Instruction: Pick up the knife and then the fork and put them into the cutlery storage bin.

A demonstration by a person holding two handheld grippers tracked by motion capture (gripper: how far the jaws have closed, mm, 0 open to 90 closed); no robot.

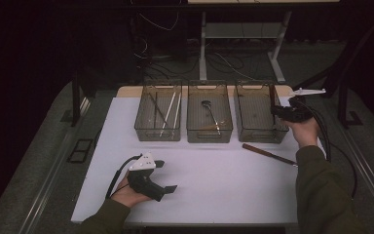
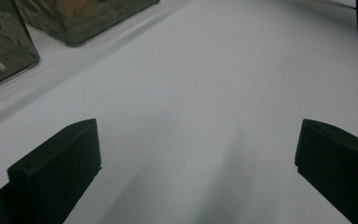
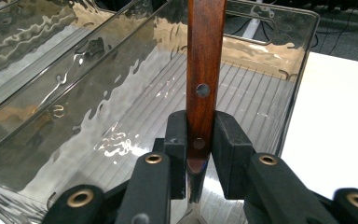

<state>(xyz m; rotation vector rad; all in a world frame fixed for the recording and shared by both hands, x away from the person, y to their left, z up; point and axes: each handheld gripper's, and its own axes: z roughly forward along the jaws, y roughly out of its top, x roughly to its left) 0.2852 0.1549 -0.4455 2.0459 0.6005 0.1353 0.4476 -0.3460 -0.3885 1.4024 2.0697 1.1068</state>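
My right gripper (image 1: 276,111) hovers over the right-hand clear bin (image 1: 253,127) at the table's far right. In the right gripper view, my right gripper (image 3: 199,140) has its pads pressed on both sides of a wooden-handled knife (image 3: 206,56). The handle, with its rivets, points away over the bin's ribbed floor (image 3: 135,140). From the high view the dark handle (image 1: 272,97) stands above the bin. My left gripper (image 1: 168,175) lies low near the front left of the white table (image 1: 214,190). Its jaws stand wide, and my left gripper (image 2: 198,144) has bare table between them.
A second wooden-handled knife (image 1: 268,153) lies on the table in front of the right bin. The left bin (image 1: 146,127) holds several long sticks. The middle bin (image 1: 197,131) holds a spoon-like utensil (image 1: 208,111). Beyond the table are a desk frame and cables.
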